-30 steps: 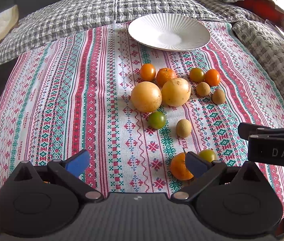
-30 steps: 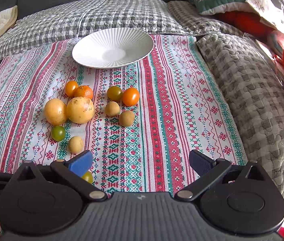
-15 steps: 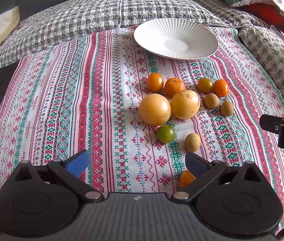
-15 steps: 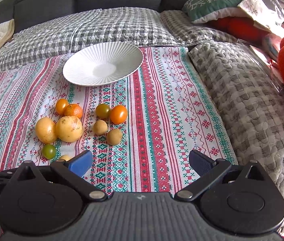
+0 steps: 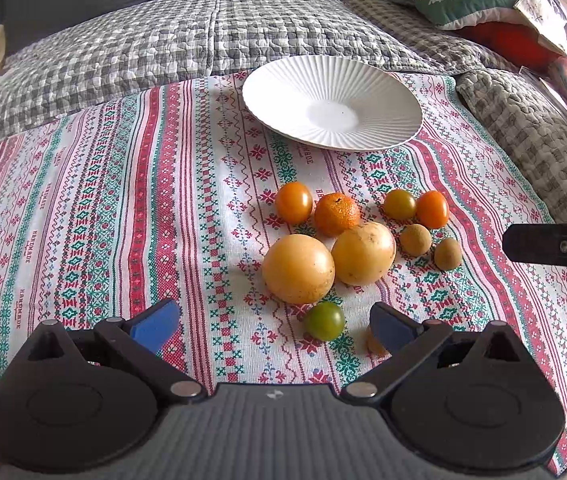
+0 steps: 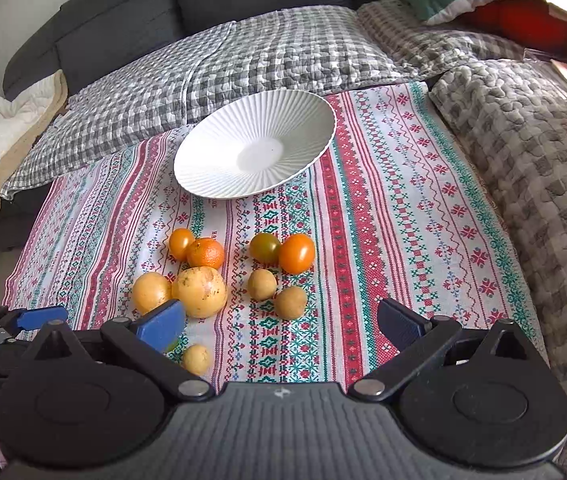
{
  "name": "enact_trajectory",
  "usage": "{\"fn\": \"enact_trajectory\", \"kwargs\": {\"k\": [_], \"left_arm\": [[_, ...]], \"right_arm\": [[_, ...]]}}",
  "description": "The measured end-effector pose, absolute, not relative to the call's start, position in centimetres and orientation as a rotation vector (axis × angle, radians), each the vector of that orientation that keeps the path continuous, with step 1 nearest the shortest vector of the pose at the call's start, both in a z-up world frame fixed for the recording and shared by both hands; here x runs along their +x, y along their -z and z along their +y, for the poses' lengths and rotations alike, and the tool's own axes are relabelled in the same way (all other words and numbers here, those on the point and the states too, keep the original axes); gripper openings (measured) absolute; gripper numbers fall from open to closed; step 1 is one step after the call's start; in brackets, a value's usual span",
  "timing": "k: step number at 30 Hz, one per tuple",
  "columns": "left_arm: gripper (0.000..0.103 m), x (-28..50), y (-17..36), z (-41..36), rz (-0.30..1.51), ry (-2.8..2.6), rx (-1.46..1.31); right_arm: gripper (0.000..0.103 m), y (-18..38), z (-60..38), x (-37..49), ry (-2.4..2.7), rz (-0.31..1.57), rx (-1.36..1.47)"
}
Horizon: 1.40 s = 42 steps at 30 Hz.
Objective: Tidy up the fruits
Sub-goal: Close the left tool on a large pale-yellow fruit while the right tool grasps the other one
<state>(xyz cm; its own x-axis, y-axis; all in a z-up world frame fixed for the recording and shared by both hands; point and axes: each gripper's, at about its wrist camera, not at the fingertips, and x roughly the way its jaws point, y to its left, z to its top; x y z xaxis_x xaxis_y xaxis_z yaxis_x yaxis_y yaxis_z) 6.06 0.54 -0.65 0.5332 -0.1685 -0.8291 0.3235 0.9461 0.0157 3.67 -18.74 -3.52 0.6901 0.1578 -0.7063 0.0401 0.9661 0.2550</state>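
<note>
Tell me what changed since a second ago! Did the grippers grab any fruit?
No fruit was grabbed. Both hand-held grippers pulled back and rose: the left hand-held gripper and right hand-held gripper stayed open, and more of the sofa shows behind. The near orange fruit slid behind the left one's finger. The white plate stayed empty, and the fruits, like the green tomato, kept their places on the striped cloth.

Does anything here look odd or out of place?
Mainly this: the white plate holds nothing, while the fruits lie loose on the patterned cloth in front of it. Nothing looks spilled or damaged.
</note>
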Motion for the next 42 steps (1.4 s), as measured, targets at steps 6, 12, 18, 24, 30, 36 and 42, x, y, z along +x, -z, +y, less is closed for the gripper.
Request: {"fn": "enact_trajectory", "kwargs": {"k": [6,12,18,24,30,36,42], "left_arm": [[0.094,6.8,1.5,0.3,0.928,0.318,0.225],[0.090,7.9,2.5,1.3,0.921,0.350,0.150],[0.077,8.4,3.2,1.9,0.905,0.408,0.058],[0.065,8.6,3.9,1.5,0.884,0.441,0.067],[0.051,8.6,4.7,1.3,0.890,0.468,0.070],[0.042,8.6,4.8,1.1,0.890,0.467,0.078],[0.041,8.8,4.9,1.2,0.889,0.454,0.078]], "right_arm": [[0.098,4.4,-18.2,5.4,-0.206,0.833,0.358],[0.092,5.9,-17.9,7.2,-0.335,0.855,0.474],[0.075,7.7,-17.5,8.8,-0.362,0.911,0.587],[0.061,8.8,-17.0,9.6,-0.302,0.932,0.596],[0.058,9.3,-16.7,9.8,-0.252,0.929,0.592],[0.055,9.7,-16.0,10.2,-0.232,0.919,0.583],[0.056,9.9,-16.1,10.2,-0.226,0.905,0.601]]}}
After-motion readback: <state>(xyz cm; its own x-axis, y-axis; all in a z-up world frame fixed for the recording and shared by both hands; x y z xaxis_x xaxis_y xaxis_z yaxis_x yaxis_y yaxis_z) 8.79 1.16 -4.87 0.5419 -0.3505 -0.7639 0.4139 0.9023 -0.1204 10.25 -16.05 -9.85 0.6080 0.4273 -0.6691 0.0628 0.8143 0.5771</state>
